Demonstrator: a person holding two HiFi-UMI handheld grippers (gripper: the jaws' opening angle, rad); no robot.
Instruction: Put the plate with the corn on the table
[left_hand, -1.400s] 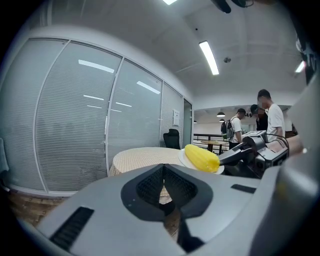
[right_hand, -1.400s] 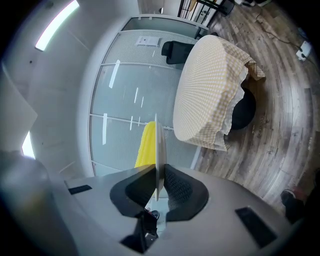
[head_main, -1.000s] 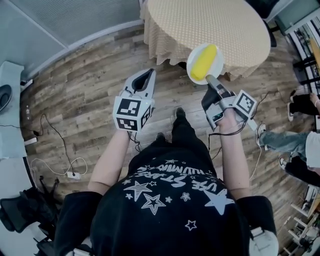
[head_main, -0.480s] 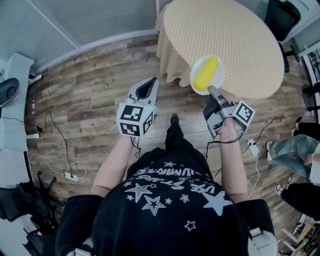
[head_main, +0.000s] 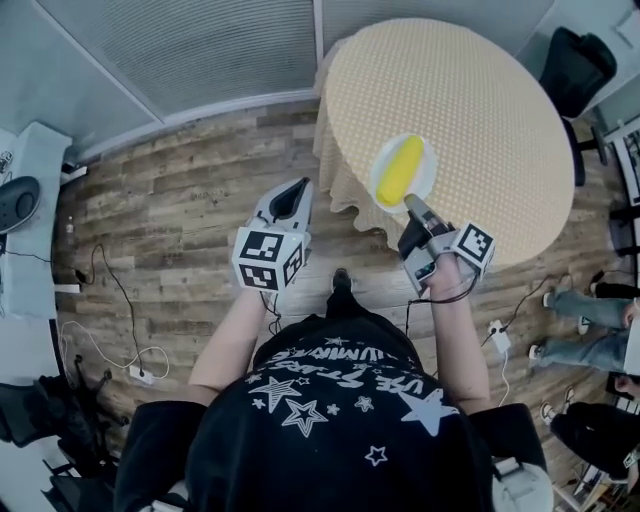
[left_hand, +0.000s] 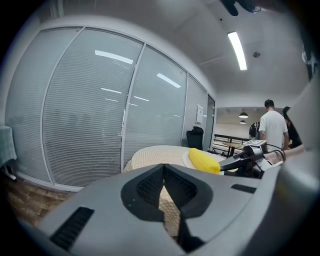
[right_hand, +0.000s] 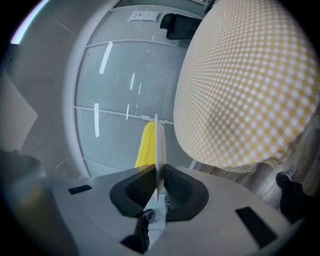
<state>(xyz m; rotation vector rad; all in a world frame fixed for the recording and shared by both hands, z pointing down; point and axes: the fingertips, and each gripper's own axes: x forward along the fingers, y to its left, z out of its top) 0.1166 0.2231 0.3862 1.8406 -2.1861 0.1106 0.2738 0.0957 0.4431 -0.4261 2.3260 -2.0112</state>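
Left of the left gripper (head_main: 293, 192) we see plank flooring (head_main: 170, 220) carrying a white cable (head_main: 100, 350) and a power strip (head_main: 137, 374). Ahead of both tools runs a glass wall with blinds (head_main: 200, 50). Ahead and right of the right gripper (head_main: 412, 207) stands a black office chair (head_main: 585, 65); to that gripper's right, nearer us, someone's jeans-clad legs (head_main: 585, 347).

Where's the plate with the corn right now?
In the head view, right of centre: the plate, corn on it, is pinched by its rim in the right tongs, over the near edge of the table.
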